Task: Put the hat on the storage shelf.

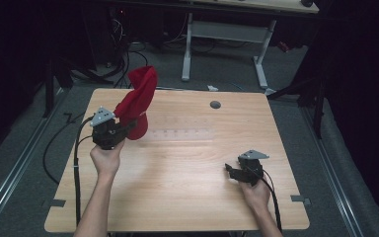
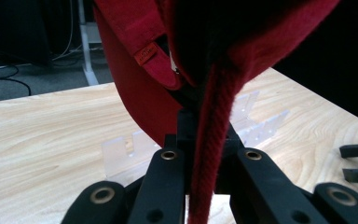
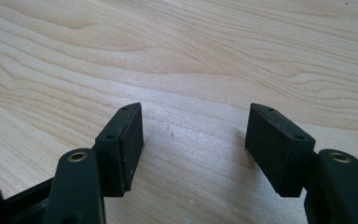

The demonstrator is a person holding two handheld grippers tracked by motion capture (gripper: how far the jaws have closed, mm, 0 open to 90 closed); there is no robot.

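Lab or recording workspace, dim and unfurnished. Light wooden table (image 1: 187, 163) stands on grey carpet floor (image 1: 24, 148). Black cables (image 1: 123, 54) pile on the floor behind it. A second desk on a white metal frame (image 1: 227, 34) stands farther back. Dark curtains or walls close both sides. A clear plastic rack (image 1: 182, 133) lies on the tabletop.

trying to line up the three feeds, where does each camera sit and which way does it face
High view: above the person's side, facing forward and down on the wooden table; both forearms, left gripper and right gripper show.
Left gripper view: rides that gripper, looking along its jaws, shut on the red cap, across the table.
Right gripper view: rides the right gripper, facing down at bare wood between open jaws.
Shared: high and left gripper views both show the cap and the clear plastic rack.
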